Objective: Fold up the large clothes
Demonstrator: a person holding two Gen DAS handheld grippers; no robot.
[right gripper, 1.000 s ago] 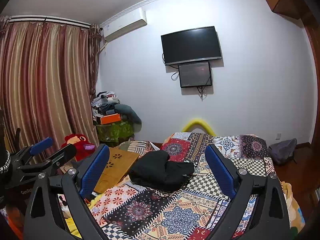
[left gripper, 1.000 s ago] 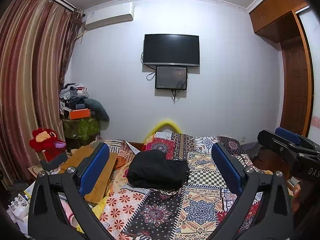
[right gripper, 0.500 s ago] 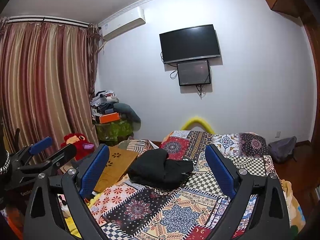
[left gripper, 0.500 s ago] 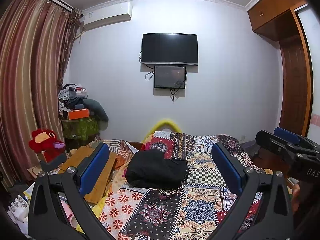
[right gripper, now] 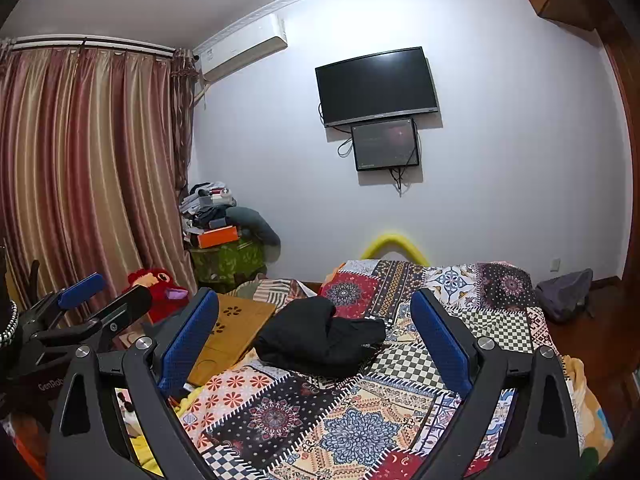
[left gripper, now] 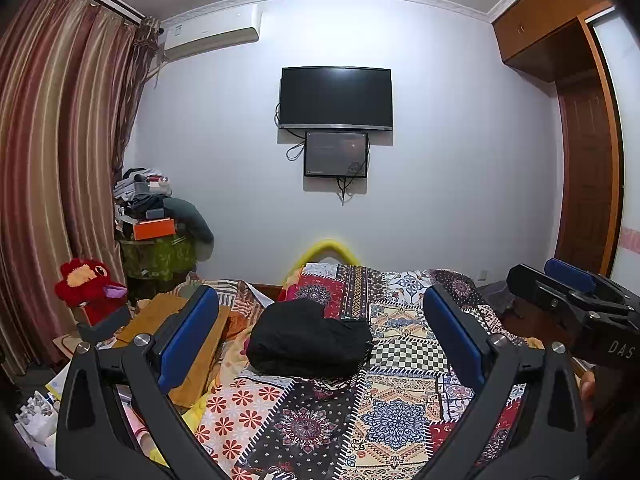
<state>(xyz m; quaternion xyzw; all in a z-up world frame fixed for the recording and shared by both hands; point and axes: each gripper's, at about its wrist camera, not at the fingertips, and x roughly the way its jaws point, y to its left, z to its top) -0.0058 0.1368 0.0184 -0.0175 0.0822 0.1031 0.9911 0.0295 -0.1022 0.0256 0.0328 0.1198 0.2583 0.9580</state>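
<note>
Black garment (left gripper: 308, 336) lay bundled mid-bed at 12 o'clock; both grippers (left gripper: 320, 336) (right gripper: 312, 340) hovered short, jaws spread, empty.

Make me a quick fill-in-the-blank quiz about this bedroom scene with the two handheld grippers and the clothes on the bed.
1. The crumpled black garment lies on the ____ quilt.
2. Both the left gripper and the right gripper have their fingers ____.
3. The red plush toy sits in front of the striped ____.
4. The flat black television hangs on the ____.

Missing words: patchwork; open; curtain; wall
</note>
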